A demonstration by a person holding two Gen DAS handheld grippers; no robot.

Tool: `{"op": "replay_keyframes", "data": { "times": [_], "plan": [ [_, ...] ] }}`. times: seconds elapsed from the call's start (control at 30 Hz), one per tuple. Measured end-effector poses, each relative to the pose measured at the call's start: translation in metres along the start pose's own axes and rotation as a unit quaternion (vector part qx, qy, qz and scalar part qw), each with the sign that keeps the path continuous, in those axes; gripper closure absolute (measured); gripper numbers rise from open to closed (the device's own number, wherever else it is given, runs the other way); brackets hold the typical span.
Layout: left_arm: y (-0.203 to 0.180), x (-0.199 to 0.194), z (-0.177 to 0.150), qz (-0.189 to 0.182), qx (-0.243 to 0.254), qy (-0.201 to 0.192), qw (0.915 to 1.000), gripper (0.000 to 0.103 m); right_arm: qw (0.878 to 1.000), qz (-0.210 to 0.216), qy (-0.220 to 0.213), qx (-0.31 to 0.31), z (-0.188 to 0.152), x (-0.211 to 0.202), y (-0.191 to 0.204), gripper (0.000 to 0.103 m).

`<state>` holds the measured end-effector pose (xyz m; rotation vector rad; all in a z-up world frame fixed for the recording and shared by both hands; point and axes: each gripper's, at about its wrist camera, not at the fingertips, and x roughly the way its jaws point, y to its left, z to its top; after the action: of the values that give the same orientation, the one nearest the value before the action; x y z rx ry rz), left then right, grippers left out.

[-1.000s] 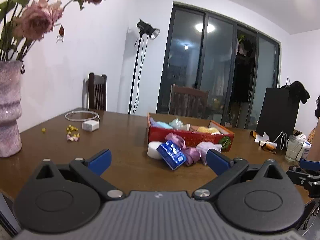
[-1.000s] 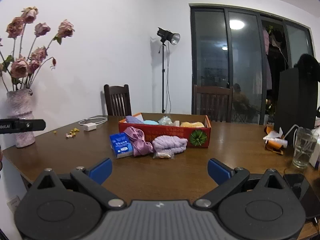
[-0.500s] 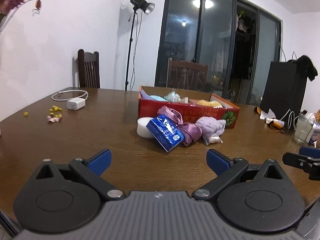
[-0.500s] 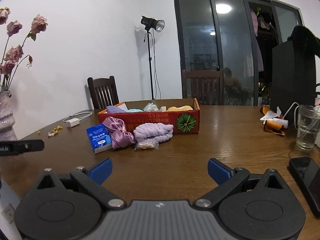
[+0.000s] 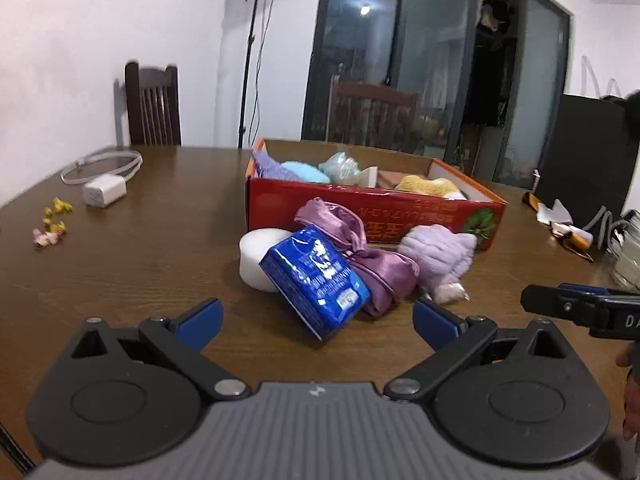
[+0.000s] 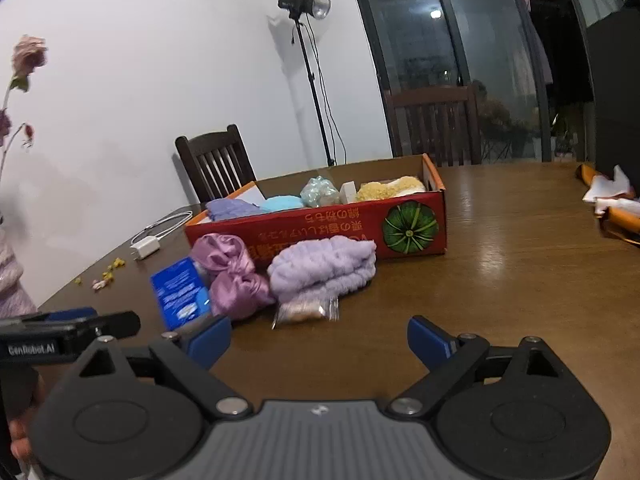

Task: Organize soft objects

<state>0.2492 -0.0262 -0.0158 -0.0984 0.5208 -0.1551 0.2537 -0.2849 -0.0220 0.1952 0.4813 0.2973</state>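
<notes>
Lying loose on the tabletop [image 5: 140,248] just in front of the red cardboard box [image 5: 400,220]: one blue tissue pack [image 5: 314,280], one purple satin bundle [image 5: 360,256], one lilac fluffy cloth [image 6: 324,270], one white round pad [image 5: 256,254] and one small clear packet [image 6: 306,312]. Probably all light and yielding; satin likely slippery, so best pinched at its knotted middle; fluffy cloth best taken across its bulk; tissue pack, tilted against the pad, best squeezed across its narrow sides, wrapper glossy and apt to slide. Five pieces outside, about six soft pieces already inside the box, exact count hard to tell. Left hand-held gripper [image 5: 316,320] spread wide, empty, aimed at the tissue pack. Right hand-held gripper [image 6: 320,340] also wide, jaws just closing a little, nothing between them, near the packet. Farther out: two chairs, one lamp stand [image 6: 308,80].
</notes>
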Motion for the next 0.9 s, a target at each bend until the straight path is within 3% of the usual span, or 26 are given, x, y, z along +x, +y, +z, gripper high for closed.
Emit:
{"op": "replay_keyframes", "data": {
  "times": [0.07, 0.2, 0.3, 0.33, 0.4, 0.6, 0.67, 0.9],
  "plan": [
    [0.004, 0.016, 0.009, -0.004, -0.014, 0.006, 0.9999, 0.0, 1.0, -0.003, 0.012, -0.003, 0.009, 0.018, -0.002, 0.015],
    [0.004, 0.044, 0.021, 0.004, -0.018, 0.013, 0.9997, 0.003, 0.999, 0.0, 0.043, -0.025, 0.019, 0.053, 0.003, 0.017],
    [0.008, 0.061, 0.026, 0.001, -0.052, 0.039, 0.9979, 0.024, 0.996, 0.001, 0.068, -0.064, 0.021, 0.077, 0.019, 0.026],
    [0.011, 0.065, 0.025, -0.005, -0.065, 0.051, 0.9966, 0.037, 0.994, -0.004, 0.075, -0.076, 0.02, 0.083, 0.024, 0.035],
    [0.015, 0.068, 0.022, -0.01, -0.087, 0.054, 0.9947, 0.043, 0.991, -0.016, 0.087, -0.098, 0.019, 0.093, 0.032, 0.042],
    [0.012, 0.047, 0.011, -0.023, -0.077, 0.039, 0.996, 0.056, 0.99, -0.016, 0.095, -0.104, 0.017, 0.097, 0.036, 0.06],
    [0.013, 0.032, 0.007, -0.036, -0.078, 0.041, 0.9955, 0.067, 0.99, -0.015, 0.094, -0.101, 0.015, 0.091, 0.035, 0.061],
    [0.006, -0.026, -0.024, -0.092, -0.076, 0.071, 0.9903, 0.069, 0.992, -0.001, 0.096, -0.087, -0.012, 0.037, 0.033, 0.061]
  ]
}}
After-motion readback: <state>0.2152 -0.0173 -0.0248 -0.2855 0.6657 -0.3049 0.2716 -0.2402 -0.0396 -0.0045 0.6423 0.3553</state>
